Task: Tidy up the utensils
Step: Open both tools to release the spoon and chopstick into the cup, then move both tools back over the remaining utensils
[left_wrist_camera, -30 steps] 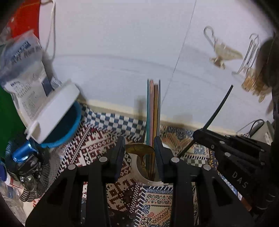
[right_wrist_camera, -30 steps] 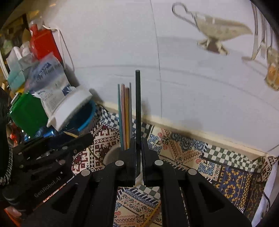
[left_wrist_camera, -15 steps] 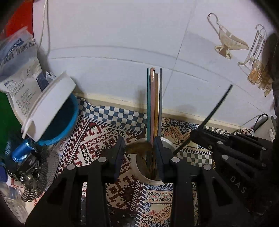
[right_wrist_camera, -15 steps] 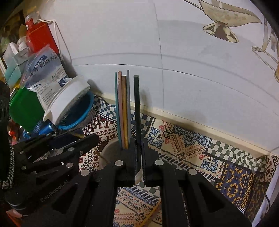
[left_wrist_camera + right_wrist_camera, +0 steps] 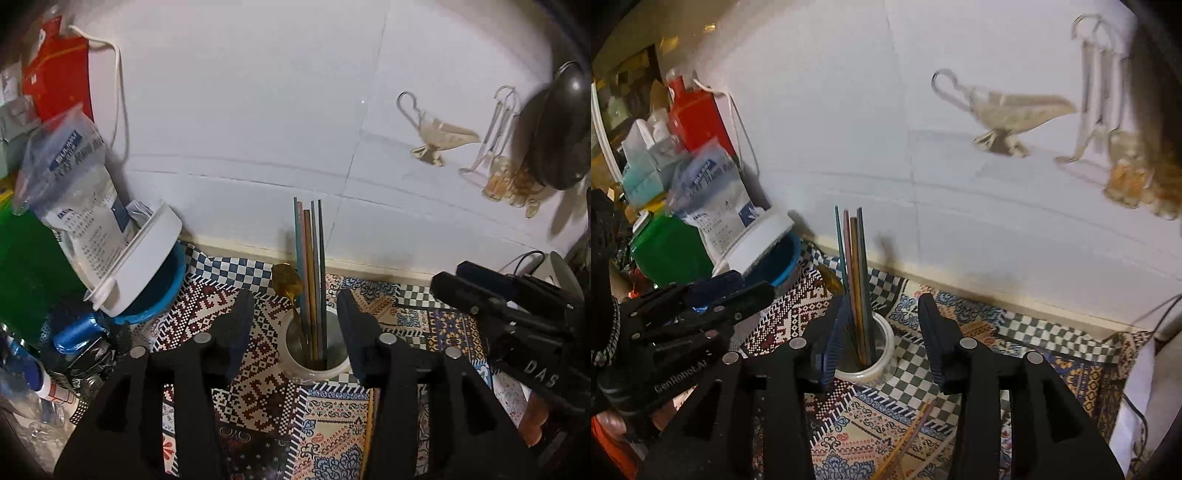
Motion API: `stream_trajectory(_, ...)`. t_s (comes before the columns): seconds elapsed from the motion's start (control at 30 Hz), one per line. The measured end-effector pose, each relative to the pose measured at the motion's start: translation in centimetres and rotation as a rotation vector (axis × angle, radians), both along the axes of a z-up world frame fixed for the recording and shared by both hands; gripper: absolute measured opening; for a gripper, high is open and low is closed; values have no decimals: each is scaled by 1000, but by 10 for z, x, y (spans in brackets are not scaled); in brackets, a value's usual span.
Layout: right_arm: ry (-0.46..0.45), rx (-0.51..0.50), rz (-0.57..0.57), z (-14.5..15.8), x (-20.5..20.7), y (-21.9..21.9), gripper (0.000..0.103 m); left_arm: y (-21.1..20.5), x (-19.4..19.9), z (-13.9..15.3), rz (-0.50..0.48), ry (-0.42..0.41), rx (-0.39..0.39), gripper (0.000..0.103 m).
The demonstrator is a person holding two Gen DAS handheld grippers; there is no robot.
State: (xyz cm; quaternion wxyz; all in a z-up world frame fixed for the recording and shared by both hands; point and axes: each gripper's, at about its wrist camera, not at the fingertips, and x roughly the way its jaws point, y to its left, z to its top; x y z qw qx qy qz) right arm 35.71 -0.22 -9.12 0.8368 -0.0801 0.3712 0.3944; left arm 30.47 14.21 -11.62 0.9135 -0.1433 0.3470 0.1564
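Observation:
A white cup (image 5: 314, 363) (image 5: 884, 350) stands on the patterned cloth by the wall. Several coloured chopsticks (image 5: 308, 258) (image 5: 853, 266), one of them dark, stand upright in it. Beside them is a gold spoon (image 5: 287, 282) (image 5: 829, 282), bowl end up. My left gripper (image 5: 295, 325) hovers over the near side of the cup. Its jaws are opening and the pads touch nothing. My right gripper (image 5: 882, 332) hangs just before the cup. Its jaws are opening too, and they are clear of the sticks.
A blue bowl (image 5: 162, 291) with a tilted white lid (image 5: 136, 266), a plastic pouch (image 5: 81, 192) and a green container (image 5: 668, 251) crowd the left. Loose chopsticks (image 5: 908, 443) lie on the cloth (image 5: 258, 387) in front. The white wall (image 5: 258, 129) is close behind.
The right jaws have parted and let go of the dark chopstick, which now stands in the cup. The left jaws have widened off the spoon. Both grippers have pulled up and back.

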Motion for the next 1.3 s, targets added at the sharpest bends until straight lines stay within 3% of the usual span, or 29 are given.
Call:
stream_trajectory(0.2,-17,-20,-42,-2,-13,-25,43,-10,-15,3,-30,2,15,56)
stream_trajectory(0.33,23,-56,-78,-20,-17,-42,44,-21,-24,-6,-58,25,26,60)
stream_trajectory(0.57,183,-143,-143,-83,-25,-66,44,-38,-33,-49,-105,120,16,61)
stream_trajectory(0.77,304,-225,-184,-138,-41,-83,44,-50,-41,-92,-121,206,-52,61)
stream_trajectory(0.97,381,-287,-206,-178,-53,-87,44,-63,-50,-130,-133,286,-82,61)
stream_trajectory(1.23,329,-345,-206,-195,-67,-77,44,-72,-63,-159,-147,355,-89,61)
stream_trajectory(1.3,308,-350,-217,-198,-70,-79,39,-74,-64,-163,-149,364,-92,61)
